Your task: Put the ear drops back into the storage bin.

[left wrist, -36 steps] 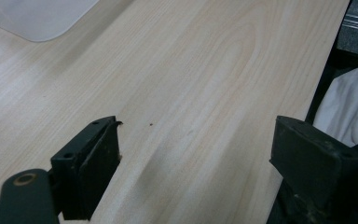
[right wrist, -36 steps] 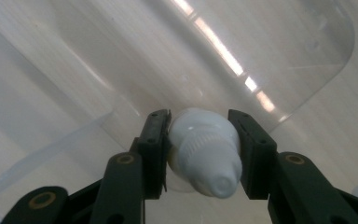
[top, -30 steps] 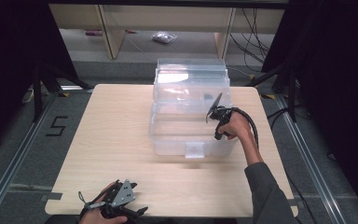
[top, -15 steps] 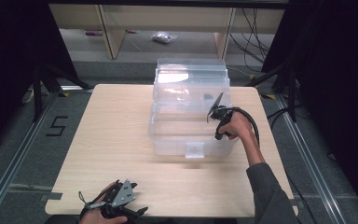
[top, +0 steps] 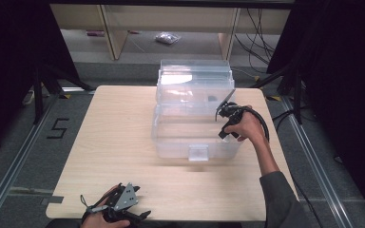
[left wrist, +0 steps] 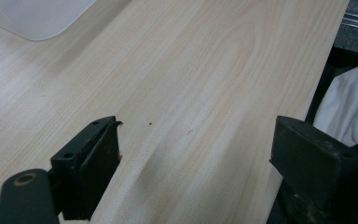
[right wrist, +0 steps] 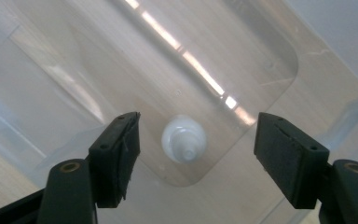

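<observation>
At frame centre, the right gripper [right wrist: 196, 149], jaws just opened wide, hangs above a small white bottle [right wrist: 183, 139] standing in the clear bin [top: 195, 118]; the left gripper's [left wrist: 196, 158] jaws gape wide.

both grippers' jaws apart, apparently empty: left gripper [left wrist: 196, 154], right gripper [right wrist: 196, 154]

The right gripper [right wrist: 196, 149] opened its jaws and rose slightly; the white bottle [right wrist: 184, 139] stood released inside the clear bin [top: 171, 140].

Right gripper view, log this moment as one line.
right tool: just opening, nothing gripped | white bottle: upright in clear bin | left tool: open above table
</observation>
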`<state>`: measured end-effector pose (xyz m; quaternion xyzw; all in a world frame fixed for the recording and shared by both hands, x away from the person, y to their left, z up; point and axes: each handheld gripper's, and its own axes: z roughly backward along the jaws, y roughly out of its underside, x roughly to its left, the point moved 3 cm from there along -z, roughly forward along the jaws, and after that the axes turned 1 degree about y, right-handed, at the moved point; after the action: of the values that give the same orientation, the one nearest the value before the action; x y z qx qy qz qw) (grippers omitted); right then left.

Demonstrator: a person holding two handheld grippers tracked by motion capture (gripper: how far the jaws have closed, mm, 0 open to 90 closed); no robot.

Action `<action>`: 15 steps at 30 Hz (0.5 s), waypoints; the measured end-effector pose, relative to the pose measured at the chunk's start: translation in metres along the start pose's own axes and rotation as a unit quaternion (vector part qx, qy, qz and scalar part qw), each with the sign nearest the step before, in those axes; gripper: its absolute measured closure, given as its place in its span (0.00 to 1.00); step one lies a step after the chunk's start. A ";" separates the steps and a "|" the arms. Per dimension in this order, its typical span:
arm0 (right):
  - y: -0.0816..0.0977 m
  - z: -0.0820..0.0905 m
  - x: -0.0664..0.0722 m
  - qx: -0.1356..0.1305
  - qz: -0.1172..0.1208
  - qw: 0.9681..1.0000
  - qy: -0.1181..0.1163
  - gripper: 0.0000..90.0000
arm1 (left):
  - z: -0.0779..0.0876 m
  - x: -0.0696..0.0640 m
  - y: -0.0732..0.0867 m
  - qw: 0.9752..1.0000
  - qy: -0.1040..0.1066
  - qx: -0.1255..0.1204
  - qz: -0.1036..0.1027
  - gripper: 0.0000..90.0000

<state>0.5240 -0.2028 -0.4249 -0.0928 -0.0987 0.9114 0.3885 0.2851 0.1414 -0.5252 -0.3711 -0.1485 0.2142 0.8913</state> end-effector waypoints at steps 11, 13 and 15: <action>0.006 0.027 0.019 -0.053 0.004 0.999 0.009 0.30 | 0.000 0.000 0.000 1.000 0.000 0.000 0.001 0.17; 0.008 0.031 0.023 -0.064 0.014 0.998 0.005 0.30 | 0.000 0.000 0.000 1.000 0.000 0.001 0.001 0.17; 0.009 0.033 0.027 -0.069 0.017 0.997 0.006 0.30 | 0.000 0.000 0.000 1.000 0.000 0.001 0.000 0.17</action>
<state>0.4917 -0.1929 -0.3975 -0.1265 -0.1576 0.9083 0.3663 0.2851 0.1412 -0.5254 -0.3701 -0.1485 0.2143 0.8917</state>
